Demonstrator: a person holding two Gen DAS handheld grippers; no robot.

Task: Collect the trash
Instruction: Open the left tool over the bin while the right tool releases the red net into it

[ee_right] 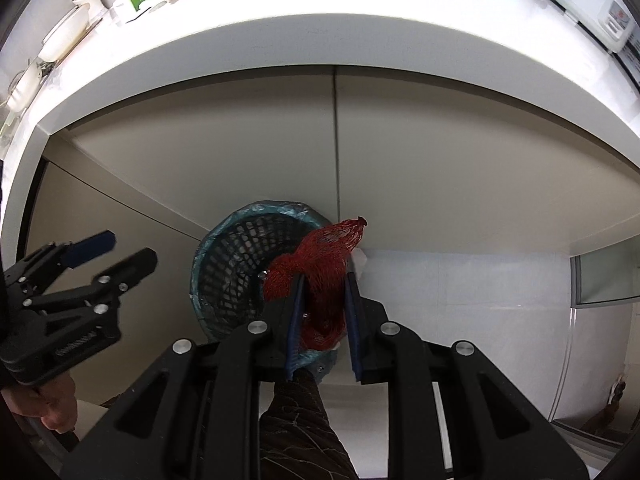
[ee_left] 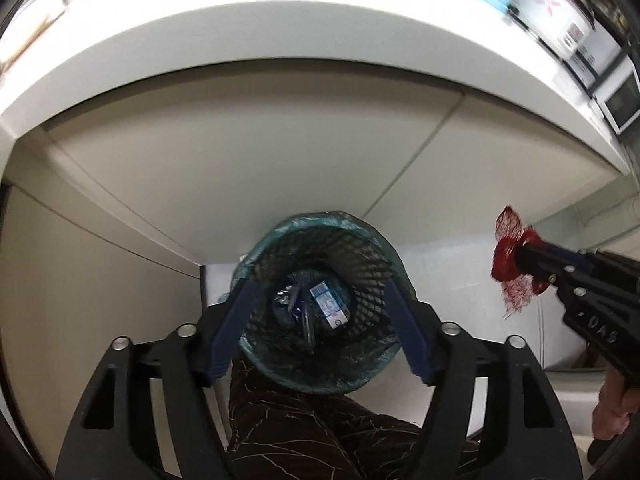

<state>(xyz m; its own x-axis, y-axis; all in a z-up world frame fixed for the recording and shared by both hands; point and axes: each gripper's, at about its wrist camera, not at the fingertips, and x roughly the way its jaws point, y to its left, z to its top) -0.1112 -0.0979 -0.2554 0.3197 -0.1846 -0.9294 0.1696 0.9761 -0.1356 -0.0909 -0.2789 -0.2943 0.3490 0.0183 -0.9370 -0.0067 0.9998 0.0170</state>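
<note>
While it hangs bunched between the two blue fingers, the red mesh bag (ee_right: 320,280) looks light, soft and floppy, a judgement from how it crumples and trails; its open weave could snag on a finger edge when let go. Taking it at the gathered middle, as now, seems the sensible hold, since loose ends would simply slip through. The right claw (ee_right: 324,292) is closed on this bag, with one tuft sticking out past the fingertips on the far side and the rest lying back between the fingers. Seen from the left wrist camera, the bag is held well to the right of the trash basket (ee_left: 256,264), not yet over its mouth. That basket, lined with a bluish plastic bag, stands on the floor against the cabinet below the white tabletop (ee_left: 280,28), and already holds a small carton (ee_left: 328,304). The left claw (ee_left: 320,308) hovers over the basket, spread wide and holding nothing.
</note>
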